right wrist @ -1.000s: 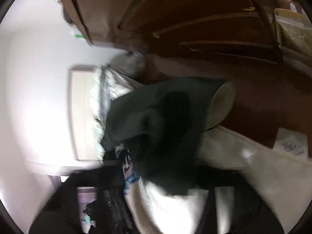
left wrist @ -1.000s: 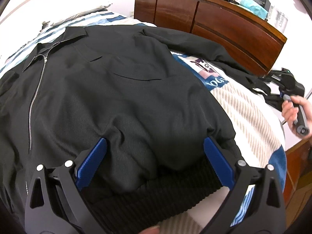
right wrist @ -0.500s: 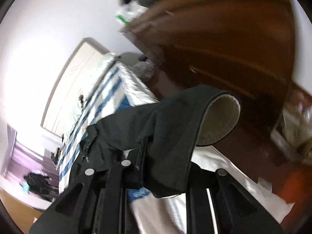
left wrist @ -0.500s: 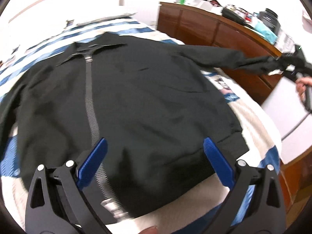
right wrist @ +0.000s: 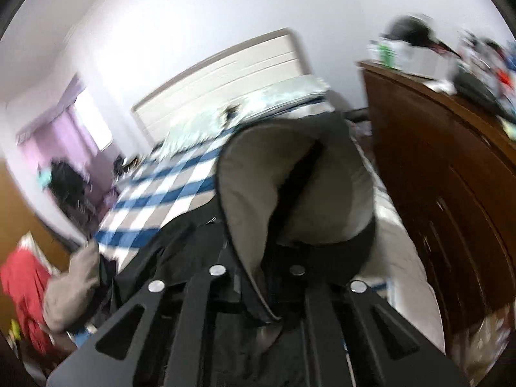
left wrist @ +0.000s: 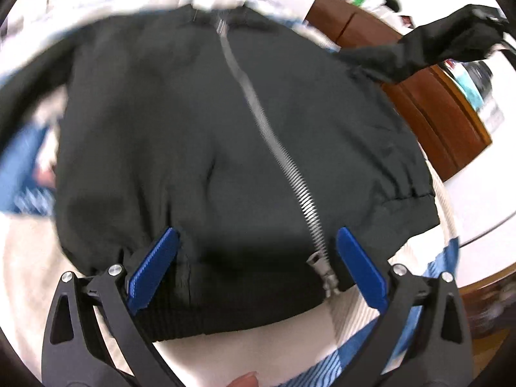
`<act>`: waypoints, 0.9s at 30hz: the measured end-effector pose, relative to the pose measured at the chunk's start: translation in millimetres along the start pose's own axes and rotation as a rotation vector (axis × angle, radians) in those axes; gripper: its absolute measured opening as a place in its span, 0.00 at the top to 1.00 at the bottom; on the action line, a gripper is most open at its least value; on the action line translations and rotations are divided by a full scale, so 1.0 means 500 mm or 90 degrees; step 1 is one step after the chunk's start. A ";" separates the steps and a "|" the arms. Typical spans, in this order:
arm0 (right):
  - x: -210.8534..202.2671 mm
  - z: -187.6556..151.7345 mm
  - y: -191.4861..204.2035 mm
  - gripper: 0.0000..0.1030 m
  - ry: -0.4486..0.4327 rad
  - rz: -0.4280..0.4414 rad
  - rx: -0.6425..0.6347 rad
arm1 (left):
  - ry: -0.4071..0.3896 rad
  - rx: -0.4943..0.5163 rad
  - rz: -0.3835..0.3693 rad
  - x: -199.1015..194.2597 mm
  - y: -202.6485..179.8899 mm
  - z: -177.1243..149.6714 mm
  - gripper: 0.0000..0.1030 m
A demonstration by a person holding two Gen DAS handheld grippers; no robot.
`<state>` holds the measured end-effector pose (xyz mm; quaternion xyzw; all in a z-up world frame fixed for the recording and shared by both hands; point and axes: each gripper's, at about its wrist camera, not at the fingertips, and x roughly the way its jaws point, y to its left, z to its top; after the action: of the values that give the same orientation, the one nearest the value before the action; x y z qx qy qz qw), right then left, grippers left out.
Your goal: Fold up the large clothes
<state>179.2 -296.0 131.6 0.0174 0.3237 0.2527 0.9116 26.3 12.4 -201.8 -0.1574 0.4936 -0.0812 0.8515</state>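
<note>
A striped bed (left wrist: 403,338) carries the black jacket (left wrist: 225,135), spread flat, zipper (left wrist: 290,174) up. The left claw (left wrist: 254,267) hovers over the hem, tilted downward, its blue fingers (left wrist: 151,271) spread wide and empty. The right claw (right wrist: 258,293), jaws just closing, pinches the sleeve cuff (right wrist: 296,190) and holds it raised beside the wooden dresser (right wrist: 451,193).

Right gripper (right wrist: 258,277): fingertips buried under the cuff of the jacket sleeve (right wrist: 290,193); pads not visible. Dresser (right wrist: 445,193) top clutter at 2 o'clock smeared, items unreadable. Left wrist view: jacket's (left wrist: 193,129) left sleeve cut off at 9 o'clock; bedding (left wrist: 25,161) there blurred; collar at 12 o'clock indistinct.
</note>
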 end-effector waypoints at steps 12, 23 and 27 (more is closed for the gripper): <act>0.346 -0.104 0.355 0.94 0.208 0.042 -0.200 | -0.011 0.047 0.008 0.002 -0.014 -0.025 0.06; 0.643 -0.345 0.569 0.94 0.446 0.012 -0.384 | 0.004 0.036 0.012 -0.012 -0.008 -0.036 0.06; 0.678 -0.370 0.605 0.94 0.479 0.029 -0.397 | 0.009 0.031 0.014 -0.012 -0.012 -0.034 0.06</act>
<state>157.3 103.2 -152.5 -0.3421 0.5392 0.3464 0.6872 8.5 5.4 -202.9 -0.1307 0.4993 -0.0850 0.8523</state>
